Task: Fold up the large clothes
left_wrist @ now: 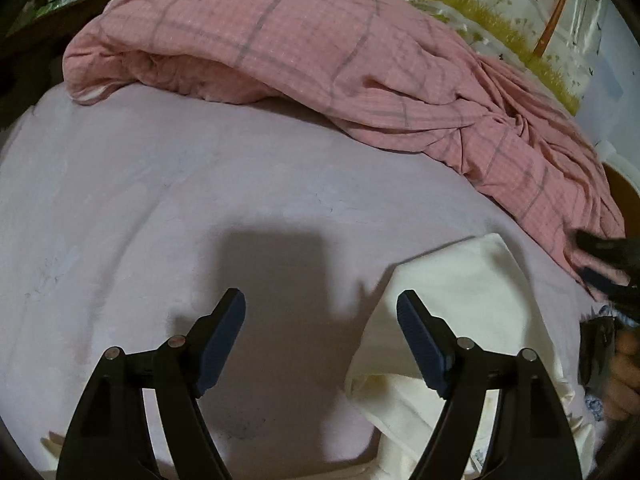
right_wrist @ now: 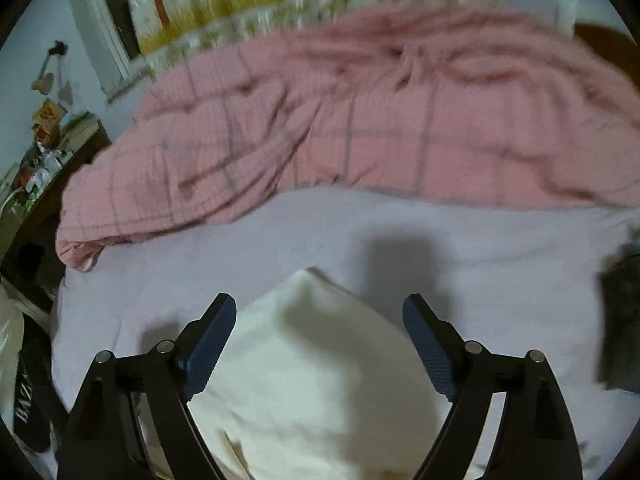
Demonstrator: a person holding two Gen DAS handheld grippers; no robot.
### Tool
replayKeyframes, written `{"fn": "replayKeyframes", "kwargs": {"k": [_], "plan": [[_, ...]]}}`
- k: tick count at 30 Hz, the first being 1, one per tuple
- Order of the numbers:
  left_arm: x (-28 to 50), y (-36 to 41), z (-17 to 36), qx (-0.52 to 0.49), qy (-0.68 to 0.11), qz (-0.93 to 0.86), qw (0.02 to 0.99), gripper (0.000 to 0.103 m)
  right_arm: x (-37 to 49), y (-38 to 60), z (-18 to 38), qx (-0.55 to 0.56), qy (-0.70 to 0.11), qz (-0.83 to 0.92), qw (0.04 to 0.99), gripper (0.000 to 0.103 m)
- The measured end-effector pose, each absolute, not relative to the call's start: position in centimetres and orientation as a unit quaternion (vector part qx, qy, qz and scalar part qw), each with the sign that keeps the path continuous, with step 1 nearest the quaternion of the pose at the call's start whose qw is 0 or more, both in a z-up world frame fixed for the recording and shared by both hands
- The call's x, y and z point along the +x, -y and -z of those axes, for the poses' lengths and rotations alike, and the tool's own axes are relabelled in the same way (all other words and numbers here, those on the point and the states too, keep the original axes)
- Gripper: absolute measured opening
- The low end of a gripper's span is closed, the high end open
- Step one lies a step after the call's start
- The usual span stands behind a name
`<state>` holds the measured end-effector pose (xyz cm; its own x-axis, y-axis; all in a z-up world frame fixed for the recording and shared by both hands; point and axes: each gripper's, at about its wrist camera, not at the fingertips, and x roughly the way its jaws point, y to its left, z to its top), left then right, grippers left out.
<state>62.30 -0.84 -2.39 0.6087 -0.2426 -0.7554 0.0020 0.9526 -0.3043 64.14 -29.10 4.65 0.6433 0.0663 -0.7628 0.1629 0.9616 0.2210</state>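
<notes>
A cream-white garment (left_wrist: 460, 292) lies folded on the pale lilac bedsheet (left_wrist: 160, 208). My left gripper (left_wrist: 320, 300) hangs open above the sheet, with the garment's left edge under its right finger and nothing between its fingers. In the right wrist view the same cream-white garment (right_wrist: 312, 360) spreads below my right gripper (right_wrist: 320, 308), which stands open over it with its pads apart from the cloth. The right gripper's dark fingers (left_wrist: 604, 252) show at the right edge of the left wrist view, with a hand (left_wrist: 624, 376) below them.
A rumpled pink checked quilt (left_wrist: 300, 48) fills the far half of the bed, also the pink quilt (right_wrist: 360, 128). A printed curtain (left_wrist: 500, 8) hangs behind. A cluttered dark table (right_wrist: 44, 160) stands at left, a dark grey cloth (right_wrist: 620, 320) lies at right.
</notes>
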Motion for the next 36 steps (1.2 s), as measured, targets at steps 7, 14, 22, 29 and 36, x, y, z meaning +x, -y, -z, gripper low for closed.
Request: {"fn": "replayKeyframes", "kwargs": {"k": [7,14,22,29,36], "plan": [[62.0,2.4,2.0,-0.104,-0.430,0.075,0.894,0.077,70.8,27.4,3.2,0.102,-0.504,0.011,0.858,0.087],[62.1,3.0,0.9,-0.100,-0.428,0.080,0.895,0.076,69.7,25.1,2.7,0.037,-0.472,0.005,0.881,0.013],[52.4,4.6,-9.0,-0.080,-0.301,0.121,0.942,0.076,52.8,23.3,-7.3,-0.014,-0.317,-0.019,0.948,0.012],[42.7,4.2,-10.8,-0.006,-0.282,0.086,0.955,0.077,36.7,21.2,-8.4,0.018,-0.273,-0.070,0.959,0.012],[38.6,2.1,-7.0,-0.022,-0.308,0.094,0.946,0.077,27.4,19.9,-2.9,0.029,-0.309,-0.065,0.948,0.031]]}}
